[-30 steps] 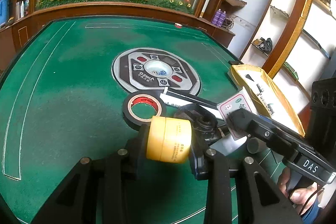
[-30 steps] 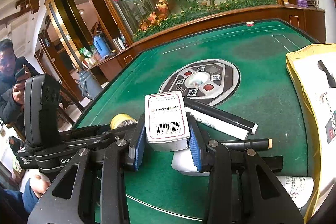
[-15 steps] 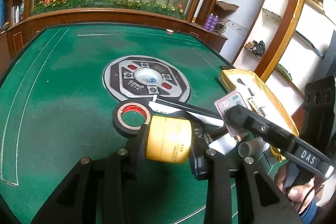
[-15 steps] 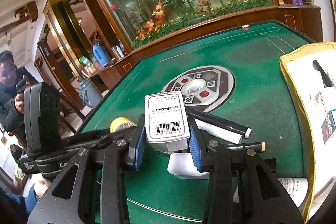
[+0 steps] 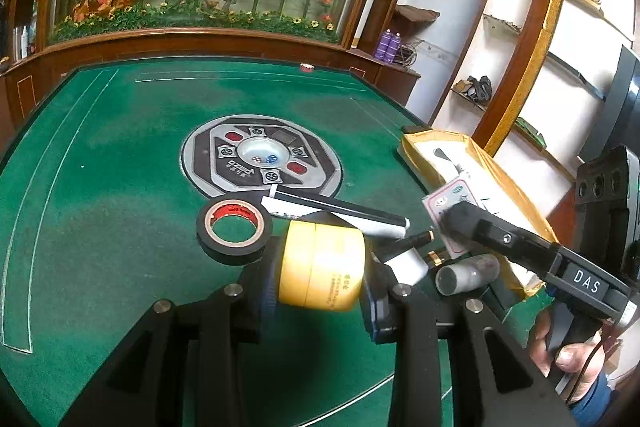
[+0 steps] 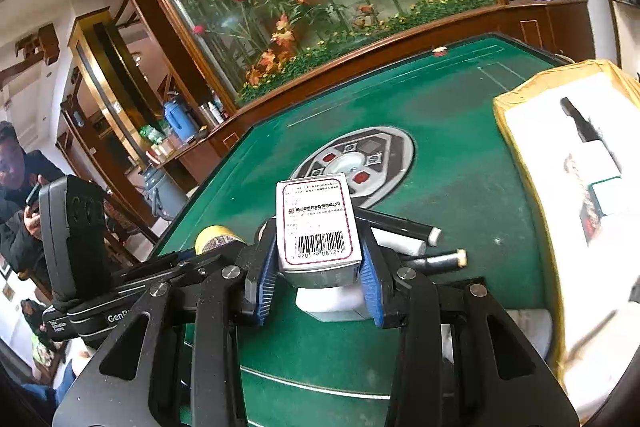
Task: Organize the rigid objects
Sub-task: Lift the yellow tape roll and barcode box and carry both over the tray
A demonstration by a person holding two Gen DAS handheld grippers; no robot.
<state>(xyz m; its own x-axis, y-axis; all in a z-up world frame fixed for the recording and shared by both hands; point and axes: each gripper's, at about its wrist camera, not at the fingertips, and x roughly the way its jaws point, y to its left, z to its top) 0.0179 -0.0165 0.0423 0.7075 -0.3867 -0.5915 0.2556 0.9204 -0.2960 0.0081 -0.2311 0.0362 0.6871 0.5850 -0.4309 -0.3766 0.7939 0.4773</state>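
yellow jar (image 5: 322, 265) sideways, axis crosswise

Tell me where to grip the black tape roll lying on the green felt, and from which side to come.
The black tape roll lies flat on the felt with its hole facing up. Come from above, one of the fingers into the hole and the other outside, pinching the ring wall on its left side, probably the freest; the pens lie on its right. Both grippers are full now, so one must unload first.

Table (image 5: 100, 195): matt green felt. Yellow jar (image 5: 322, 267): smooth plastic. Box (image 6: 318, 223): glossy card. Tape roll (image 5: 234, 229): shiny black.
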